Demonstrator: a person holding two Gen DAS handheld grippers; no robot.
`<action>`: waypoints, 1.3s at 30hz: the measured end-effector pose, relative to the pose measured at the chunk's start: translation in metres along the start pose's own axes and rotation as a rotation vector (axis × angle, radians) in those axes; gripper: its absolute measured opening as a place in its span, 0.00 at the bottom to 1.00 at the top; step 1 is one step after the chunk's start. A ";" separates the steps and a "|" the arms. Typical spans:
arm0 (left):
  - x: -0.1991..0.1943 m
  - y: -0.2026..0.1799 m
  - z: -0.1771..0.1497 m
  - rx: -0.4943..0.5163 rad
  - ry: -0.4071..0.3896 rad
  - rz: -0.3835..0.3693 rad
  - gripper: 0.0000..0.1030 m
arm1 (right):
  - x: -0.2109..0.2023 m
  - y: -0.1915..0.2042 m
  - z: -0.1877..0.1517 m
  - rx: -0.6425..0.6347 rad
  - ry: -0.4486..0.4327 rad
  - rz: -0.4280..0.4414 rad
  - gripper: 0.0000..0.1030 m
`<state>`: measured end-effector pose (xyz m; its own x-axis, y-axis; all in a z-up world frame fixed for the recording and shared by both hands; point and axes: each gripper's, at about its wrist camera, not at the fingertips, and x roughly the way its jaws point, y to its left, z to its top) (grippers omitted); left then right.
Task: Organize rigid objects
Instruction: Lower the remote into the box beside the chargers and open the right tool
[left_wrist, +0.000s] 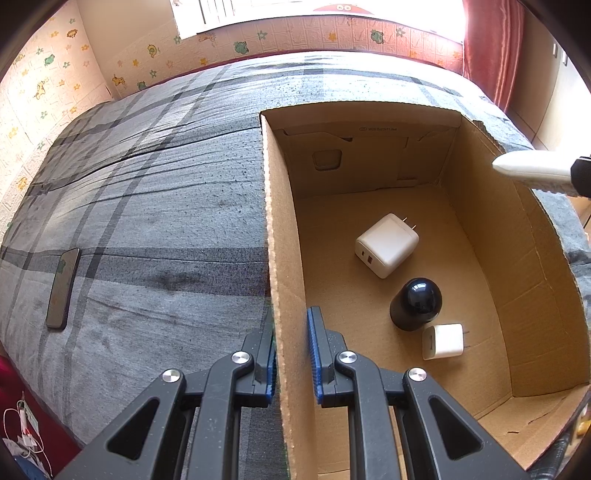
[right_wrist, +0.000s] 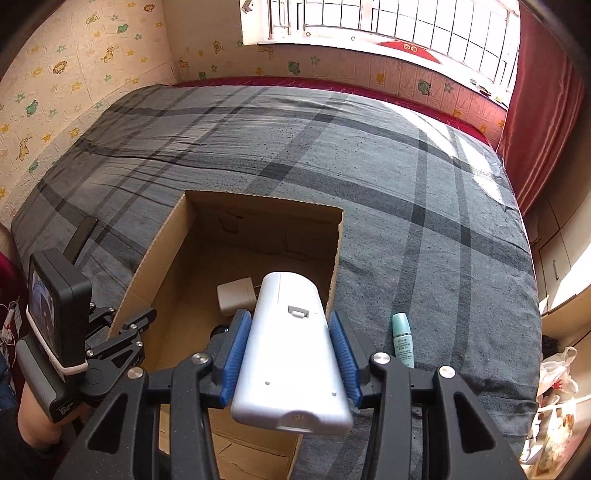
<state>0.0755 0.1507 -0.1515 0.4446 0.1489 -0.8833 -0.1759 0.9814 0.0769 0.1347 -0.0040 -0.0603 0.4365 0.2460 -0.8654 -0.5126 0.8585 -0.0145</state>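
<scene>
An open cardboard box (left_wrist: 275, 229) sits on a grey plaid bed. My left gripper (left_wrist: 293, 354) is shut on the box's left wall, one blue pad on each side. Inside the box lie a large white charger (left_wrist: 388, 245), a black round-topped object (left_wrist: 415, 304) and a small white charger (left_wrist: 443, 341). My right gripper (right_wrist: 290, 317) is shut on a white remote (right_wrist: 291, 350), which hangs over the box (right_wrist: 258, 206) near its right wall. The remote's tip (left_wrist: 532, 168) shows above the box's right rim in the left wrist view. The left gripper (right_wrist: 142, 319) appears at the box's left wall.
A dark phone (left_wrist: 62, 288) lies on the bed left of the box. A pale green tube (right_wrist: 402, 339) lies on the bed just right of the box. Red curtain (right_wrist: 535, 110) and cabinets stand beyond the bed's right edge. A person's hand (right_wrist: 33, 424) holds the left gripper's handle.
</scene>
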 end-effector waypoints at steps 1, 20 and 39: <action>0.001 0.000 0.000 0.003 0.000 0.001 0.15 | 0.006 0.003 0.002 -0.005 0.007 -0.002 0.46; 0.000 0.002 0.000 0.006 0.000 -0.005 0.16 | 0.080 0.032 0.013 -0.069 0.131 -0.033 0.02; -0.001 -0.001 0.000 0.012 0.000 0.007 0.16 | 0.066 0.030 0.007 -0.033 0.120 0.031 0.02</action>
<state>0.0747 0.1492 -0.1505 0.4434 0.1558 -0.8827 -0.1684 0.9817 0.0887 0.1533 0.0409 -0.1145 0.3297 0.2151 -0.9192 -0.5490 0.8358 -0.0014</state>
